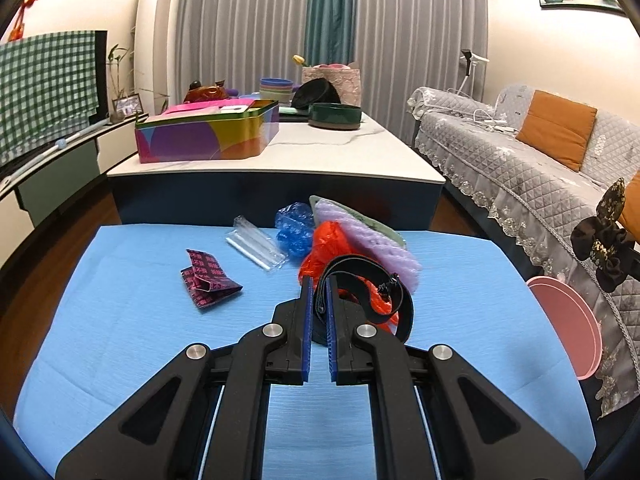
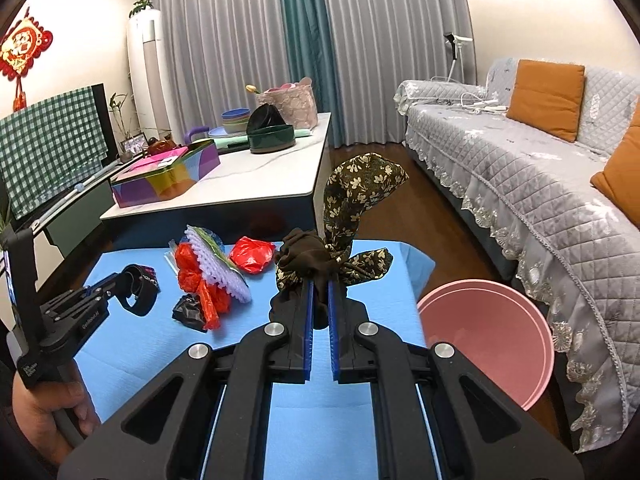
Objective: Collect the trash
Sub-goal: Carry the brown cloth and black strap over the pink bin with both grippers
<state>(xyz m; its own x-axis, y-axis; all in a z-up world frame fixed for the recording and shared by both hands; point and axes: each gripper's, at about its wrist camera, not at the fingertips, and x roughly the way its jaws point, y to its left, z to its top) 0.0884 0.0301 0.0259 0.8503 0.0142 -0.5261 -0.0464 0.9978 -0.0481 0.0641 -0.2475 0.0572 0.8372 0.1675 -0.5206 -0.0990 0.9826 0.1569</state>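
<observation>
Two red bags (image 2: 253, 255), one basin (image 2: 486, 336)

Open blue mat (image 1: 132, 320) left of and below the patterned wrapper (image 1: 210, 280); bare strip too along the near edge. Crowded just right of the wrapper: clear plastic tube (image 1: 256, 246), blue crinkled bag (image 1: 294, 228), red bag (image 1: 332, 248), purple foam sheet (image 1: 376, 248), all touching or overlapping. Black strap (image 1: 368, 280) looped over that pile, pinched in the left gripper (image 1: 319, 284). Farther right of the wrapper, past the mat edge, pink bowl (image 2: 488, 332) below the floral scrunchie (image 2: 340, 248) gripped by the right gripper (image 2: 320, 286). Behind the wrapper, white table (image 1: 320, 160) blocking the far side.
</observation>
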